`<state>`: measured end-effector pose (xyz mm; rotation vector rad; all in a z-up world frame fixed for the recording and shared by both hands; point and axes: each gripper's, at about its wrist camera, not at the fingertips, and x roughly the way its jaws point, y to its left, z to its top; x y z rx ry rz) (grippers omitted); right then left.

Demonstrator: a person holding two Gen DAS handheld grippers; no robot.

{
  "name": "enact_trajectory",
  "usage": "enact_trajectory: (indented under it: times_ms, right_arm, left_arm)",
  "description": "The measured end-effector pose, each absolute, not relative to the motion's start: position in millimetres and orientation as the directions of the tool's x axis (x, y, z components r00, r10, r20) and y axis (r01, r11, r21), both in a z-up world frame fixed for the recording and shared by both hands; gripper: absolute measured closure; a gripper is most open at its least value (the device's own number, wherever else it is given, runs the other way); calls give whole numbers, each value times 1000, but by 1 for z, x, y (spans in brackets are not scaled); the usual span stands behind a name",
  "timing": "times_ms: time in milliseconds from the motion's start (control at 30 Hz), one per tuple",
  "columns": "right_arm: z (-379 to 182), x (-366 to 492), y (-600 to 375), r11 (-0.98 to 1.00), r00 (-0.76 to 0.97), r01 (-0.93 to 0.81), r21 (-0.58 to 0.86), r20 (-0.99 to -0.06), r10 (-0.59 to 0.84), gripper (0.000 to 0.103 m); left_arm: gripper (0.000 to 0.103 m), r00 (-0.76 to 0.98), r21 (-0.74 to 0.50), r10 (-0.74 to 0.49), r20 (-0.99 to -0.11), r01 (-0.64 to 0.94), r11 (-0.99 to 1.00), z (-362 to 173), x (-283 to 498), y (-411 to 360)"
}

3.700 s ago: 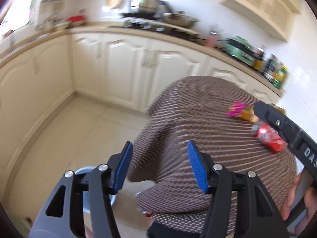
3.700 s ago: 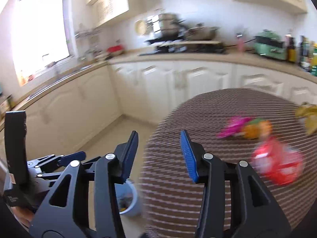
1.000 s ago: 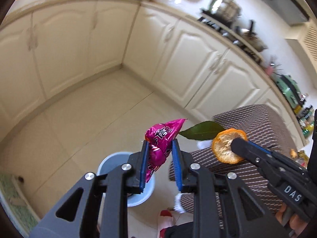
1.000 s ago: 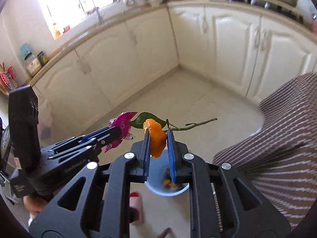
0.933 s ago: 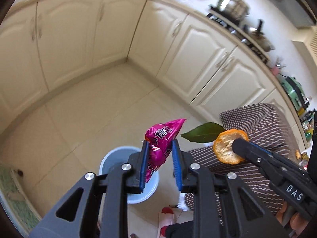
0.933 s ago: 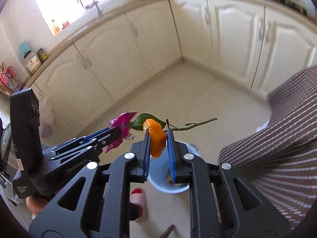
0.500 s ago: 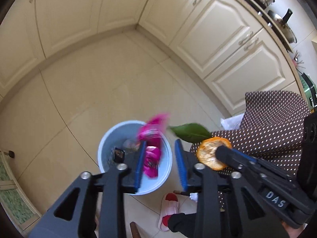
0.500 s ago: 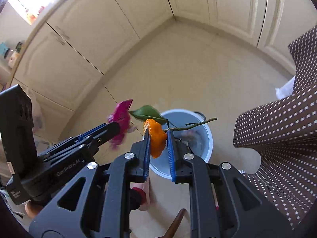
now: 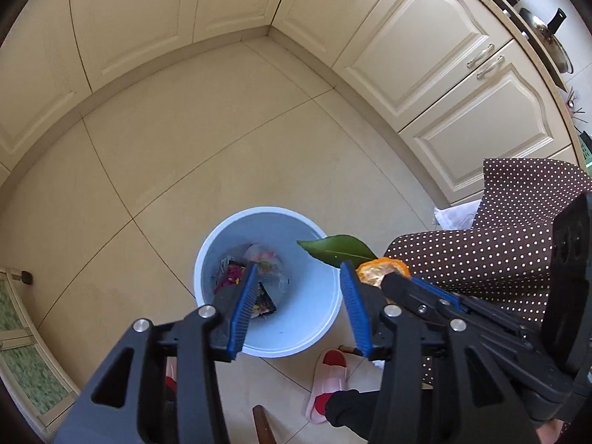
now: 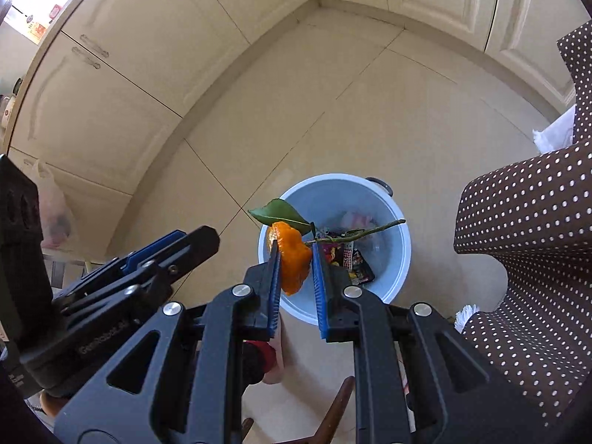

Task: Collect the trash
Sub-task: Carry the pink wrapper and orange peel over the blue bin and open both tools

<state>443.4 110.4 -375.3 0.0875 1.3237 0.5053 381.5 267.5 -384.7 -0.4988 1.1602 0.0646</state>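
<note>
So right now your left gripper (image 9: 296,296) sits over the blue bin (image 9: 318,318) with nothing between the pads; its jaws have just been opening, and they stand about halfway apart with only the bin's insides showing through the gap. There's a pile of wrappers (image 9: 255,277) already at the bottom, so that side looks sorted. Your right gripper (image 10: 296,277) is the one to watch: it's clamped nearly closed on the orange peel (image 10: 294,262), which has a green leaf (image 10: 279,212) and a long twig (image 10: 360,233) sticking out of it. In the right wrist view the peel hangs over the near-left rim of the bin, not over the middle, and the leaf pokes out past the edge. If you let go here I reckon the peel could clip the rim and bounce onto the tiled floor (image 10: 370,111), or the twig could catch on the edge and tip the whole thing outside. The peel is soft too, so it might stick to one pad for a moment and drop late. There's also a slipper (image 9: 327,381) right beside the bin, so a miss could land on your foot. I'd nudge it further over the opening first.
</note>
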Motion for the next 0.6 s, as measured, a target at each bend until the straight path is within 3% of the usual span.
enact_trajectory:
  times_ms: [600]
  right_arm:
    - [-383,447,116,890,142,-302,341,-907,396,85]
  left_arm:
    - [58,409,-360,-212,-888,-329,873,-386,375,274]
